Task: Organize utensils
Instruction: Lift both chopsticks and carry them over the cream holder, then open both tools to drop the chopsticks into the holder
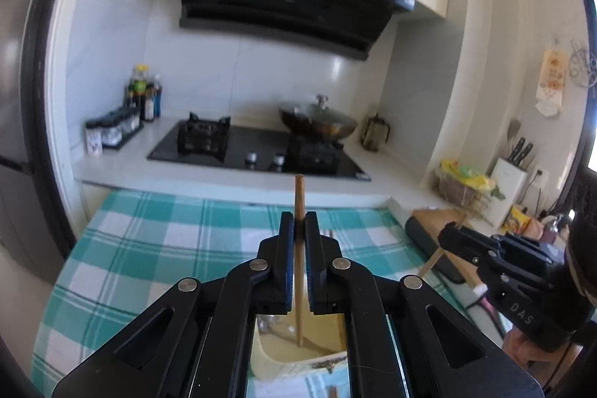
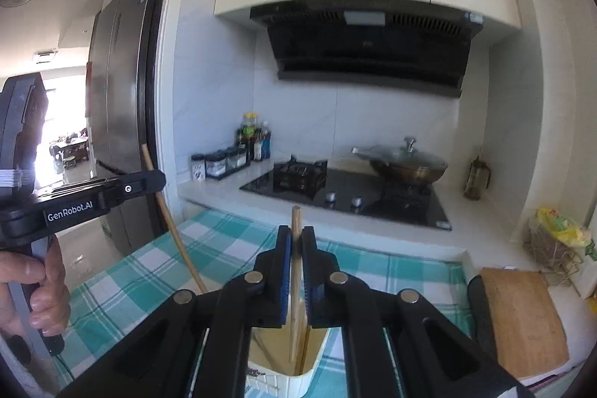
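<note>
My left gripper (image 1: 299,222) is shut on a wooden chopstick (image 1: 299,196) that stands upright, its lower end inside a cream utensil holder (image 1: 294,366) below the fingers. My right gripper (image 2: 296,237) is shut on a second wooden chopstick (image 2: 296,222), upright, its lower end inside the same cream holder (image 2: 309,370). The right gripper (image 1: 453,234) shows at the right of the left wrist view with its chopstick (image 1: 431,262). The left gripper (image 2: 158,179) shows at the left of the right wrist view with its chopstick (image 2: 175,234).
A teal checked cloth (image 1: 149,248) covers the table. Behind it are a counter with a black hob (image 1: 257,148), a lidded wok (image 1: 317,122), spice jars (image 1: 112,131) and bottles. A wooden cutting board (image 2: 522,316) lies at the right. A fridge (image 2: 123,118) stands at the left.
</note>
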Demonstrator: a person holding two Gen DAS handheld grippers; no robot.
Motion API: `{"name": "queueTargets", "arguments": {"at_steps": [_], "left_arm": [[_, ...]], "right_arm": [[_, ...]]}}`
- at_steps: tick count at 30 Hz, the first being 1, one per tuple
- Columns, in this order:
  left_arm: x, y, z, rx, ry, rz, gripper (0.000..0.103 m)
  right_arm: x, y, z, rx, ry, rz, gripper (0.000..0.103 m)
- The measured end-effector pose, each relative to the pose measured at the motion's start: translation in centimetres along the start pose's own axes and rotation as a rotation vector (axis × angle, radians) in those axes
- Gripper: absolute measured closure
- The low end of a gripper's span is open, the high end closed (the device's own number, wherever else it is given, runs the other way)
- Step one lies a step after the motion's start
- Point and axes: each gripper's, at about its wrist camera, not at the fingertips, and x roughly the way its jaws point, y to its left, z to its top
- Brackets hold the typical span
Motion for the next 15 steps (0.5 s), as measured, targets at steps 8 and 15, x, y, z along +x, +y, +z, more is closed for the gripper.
{"name": "queueTargets", "arguments": {"at_steps": [8, 15], "left_arm": [[6.5, 0.7, -3.9, 0.015, 0.246, 0.000, 0.099], [4.0, 1.5, -5.7, -0.019, 0.296, -0.035, 0.061]], "right_arm": [[8.6, -0.8, -3.4, 0.067, 0.277, 0.092, 0.097], [7.9, -2.3, -3.5, 0.203, 0.215, 0.122, 0.069]]}}
